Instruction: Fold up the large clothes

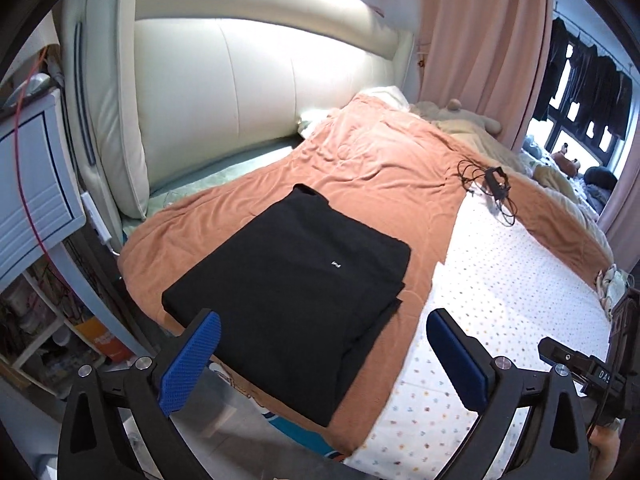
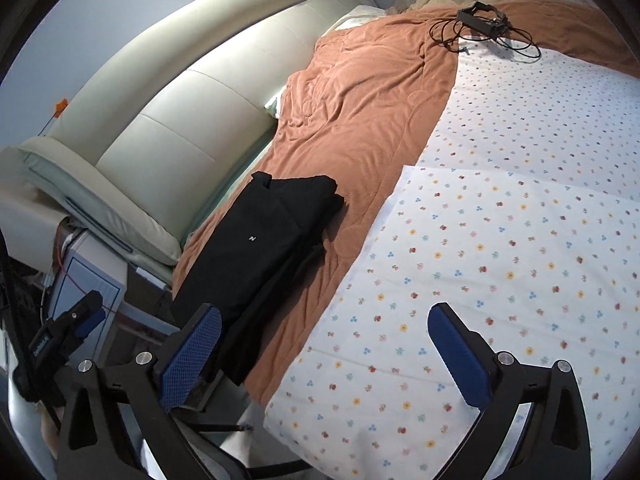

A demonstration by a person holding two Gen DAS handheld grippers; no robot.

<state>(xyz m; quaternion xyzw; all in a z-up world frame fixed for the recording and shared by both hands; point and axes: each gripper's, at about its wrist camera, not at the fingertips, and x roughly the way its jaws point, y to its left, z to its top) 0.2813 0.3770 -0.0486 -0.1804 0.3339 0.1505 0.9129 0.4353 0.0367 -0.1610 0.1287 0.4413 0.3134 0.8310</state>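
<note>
now the big black cloth top, folded into a flat square pile with a tiny white mark on it, lies on the soft orange-brown blanket near the edge of the bed. its right side looks a bit messy, with loose layers poking out past the neat edge. nothing holds it.

the left gripper with blue pads hangs above the near part of the pile, its two fingers spread wide with only air between them. the right gripper is spread wide too, over the white sheet with little coloured flowers, just beside the blanket, and it grips nothing.

further off, a black box with thin looped wires sits on the blanket, well apart from the top. behind is the puffy cream headboard.

what could go wrong? the pile sits close to the bed edge, so a bump from a gripper could push it off. a finger could also catch the loose layers and pull the fold open.
</note>
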